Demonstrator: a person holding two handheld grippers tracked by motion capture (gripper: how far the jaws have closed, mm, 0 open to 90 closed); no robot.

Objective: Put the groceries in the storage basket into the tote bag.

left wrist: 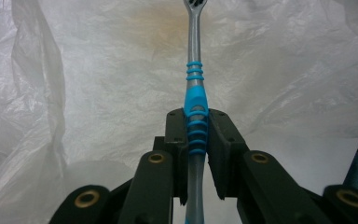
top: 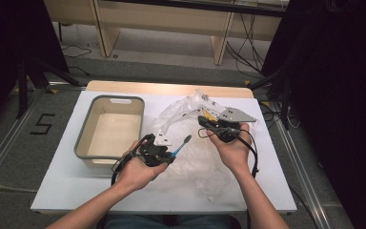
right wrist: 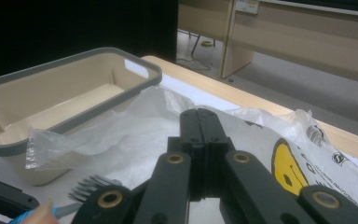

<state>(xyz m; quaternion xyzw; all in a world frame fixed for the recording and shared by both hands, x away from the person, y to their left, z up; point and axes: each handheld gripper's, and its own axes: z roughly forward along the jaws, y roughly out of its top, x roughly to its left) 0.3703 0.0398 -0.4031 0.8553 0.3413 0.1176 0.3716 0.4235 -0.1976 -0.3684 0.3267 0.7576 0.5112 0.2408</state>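
Over the white table (top: 62, 191) beside the beige bin (top: 109, 129), my right gripper (top: 208, 122) has its jaws pressed together on the clear plastic bag (top: 190, 157) with its yellow smiley print, while my left gripper (top: 171, 155) clamps the blue-grey toothbrush (left wrist: 195, 100), bristles pointing toward the bag

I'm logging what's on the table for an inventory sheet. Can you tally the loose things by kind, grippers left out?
Toothbrush: 1, blue and grey, clamped in the left gripper
Plastic bag: 1, clear, crumpled, with a yellow smiley print
Bin: 1, beige with a grey rim
Total: 3
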